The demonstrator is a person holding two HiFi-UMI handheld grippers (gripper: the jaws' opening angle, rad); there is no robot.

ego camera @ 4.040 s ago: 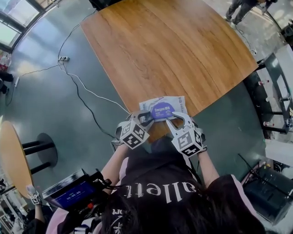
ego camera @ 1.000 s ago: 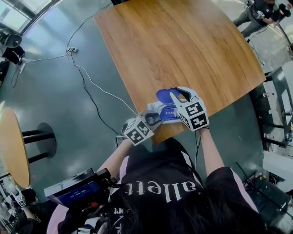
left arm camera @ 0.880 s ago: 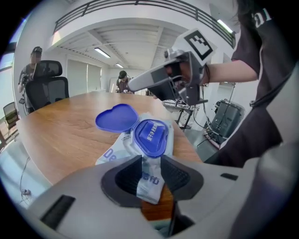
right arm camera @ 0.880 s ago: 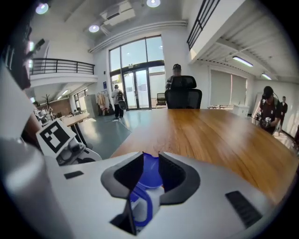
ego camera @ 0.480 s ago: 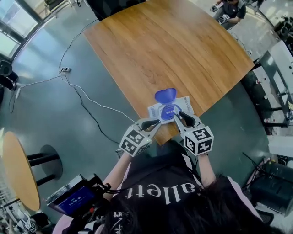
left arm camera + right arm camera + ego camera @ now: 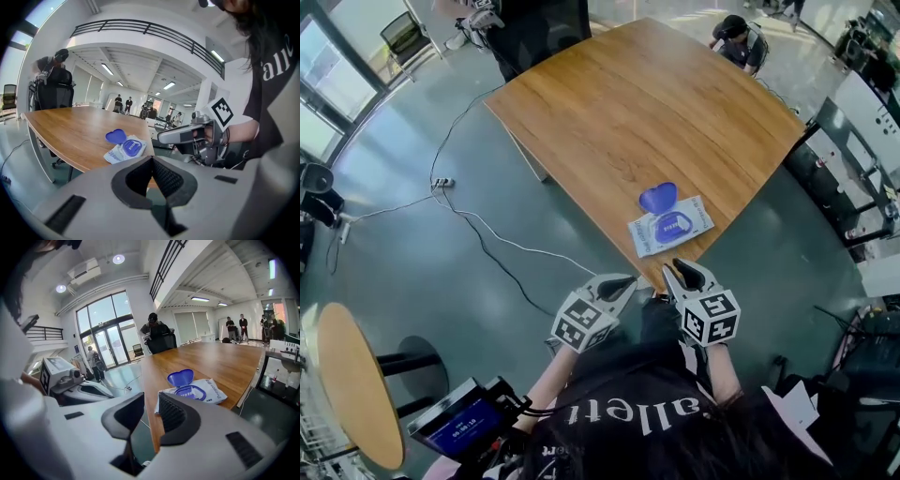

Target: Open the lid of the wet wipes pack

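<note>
**Bright daylight, heavy fisheye**

Daylight comes from tall windows [image 6: 101, 326] and ceiling strips [image 6: 107, 69]. The glossy floor [image 6: 403, 262] shows pale glare. The table [image 6: 656, 103] is evenly lit with soft shadows, and the wet wipes pack [image 6: 670, 225] is sharp. Edges bend hard, with black corners in both gripper views. The left gripper [image 6: 152, 158] body is slightly soft near the lens.

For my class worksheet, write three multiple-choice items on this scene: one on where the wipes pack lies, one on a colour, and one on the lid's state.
1. Where on the table does the wet wipes pack lie?
A. its middle
B. close to the edge nearest the person
C. the far corner
2. What colour is the lid?
A. red
B. green
C. blue
3. How is the lid?
A. flipped open
B. shut flat
C. torn off
Answers: 1 B, the head view shows it by the near edge; 2 C, every view shows blue; 3 A, it is raised behind the pack's oval opening.
</note>
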